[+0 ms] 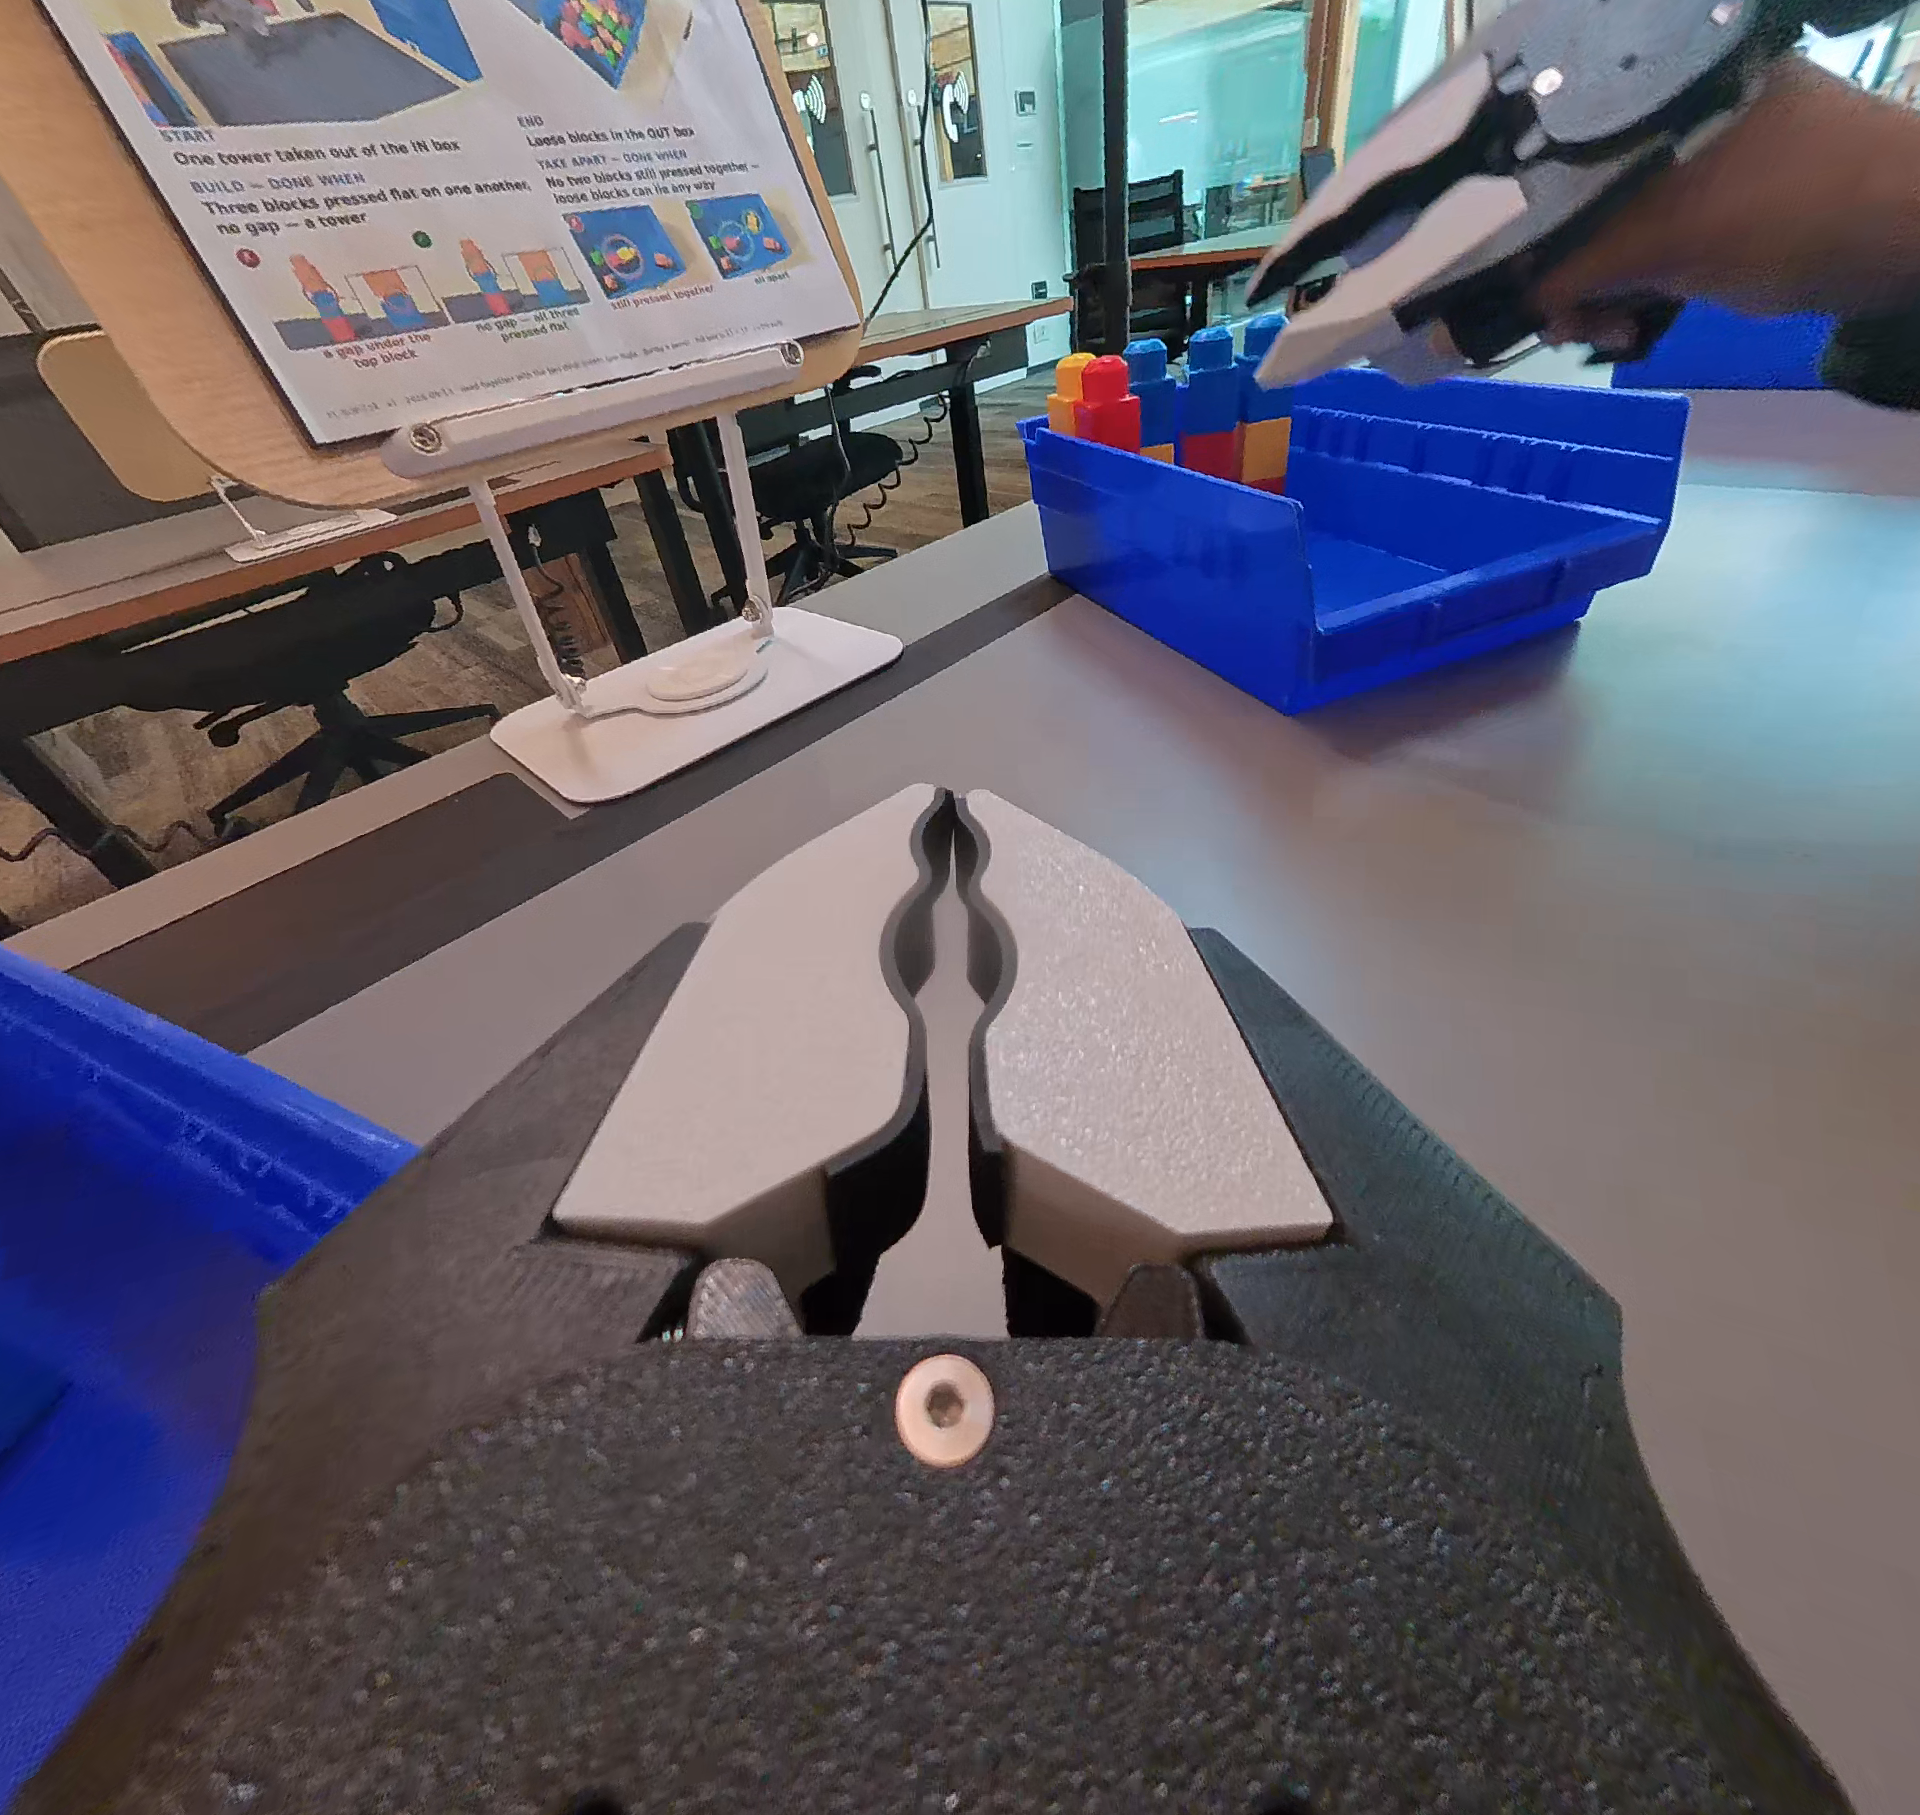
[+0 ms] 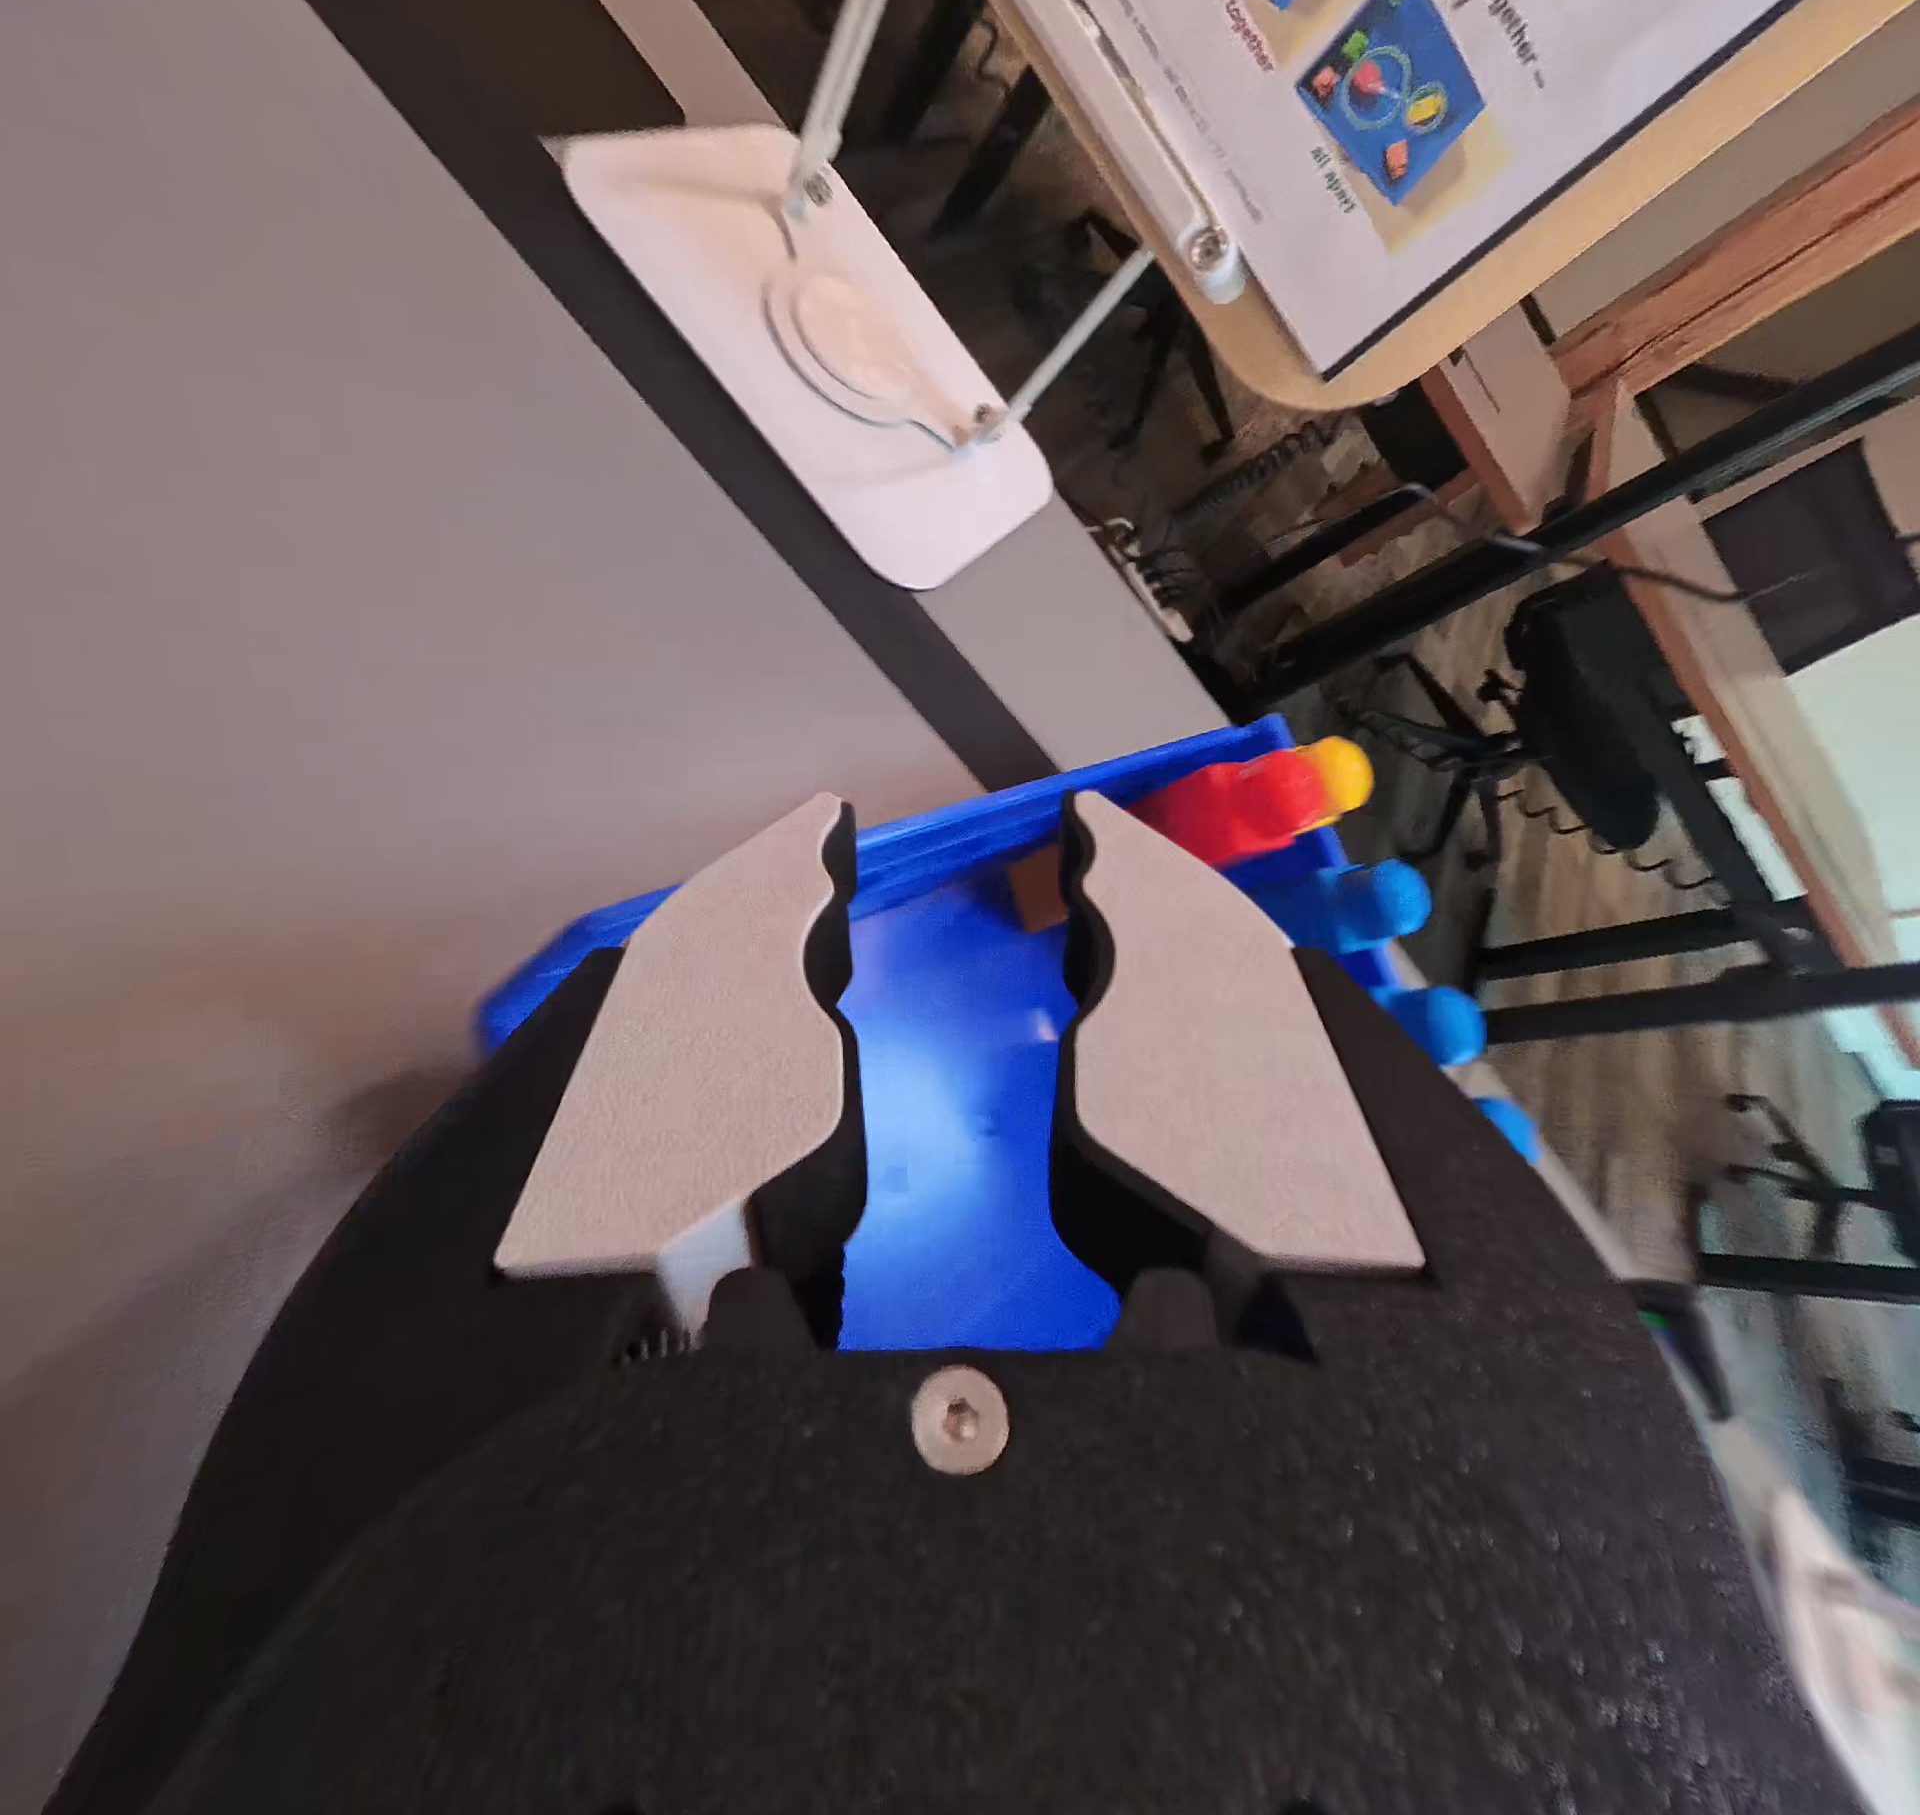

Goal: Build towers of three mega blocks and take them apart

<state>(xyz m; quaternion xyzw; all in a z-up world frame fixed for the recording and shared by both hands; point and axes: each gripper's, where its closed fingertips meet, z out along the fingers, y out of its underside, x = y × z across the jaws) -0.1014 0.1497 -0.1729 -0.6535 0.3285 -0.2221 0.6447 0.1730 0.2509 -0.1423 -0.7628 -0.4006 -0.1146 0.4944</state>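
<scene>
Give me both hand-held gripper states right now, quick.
Left hand-held gripper: shut, empty, low over the grey table.
Right hand-held gripper: open, empty, over the blue bin by the block towers.

Blue bin (image 1: 1455, 560): glossy plastic. Table (image 1: 1455, 934): smooth matt grey. Left gripper (image 1: 951, 815): grainy black body, matt grey fingers.

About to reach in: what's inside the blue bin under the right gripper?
Inside the blue bin, block towers stand upright along its far end; the nearer floor shows bare. The right gripper hovers open above them. The bin wall hides the towers' bases.
</scene>
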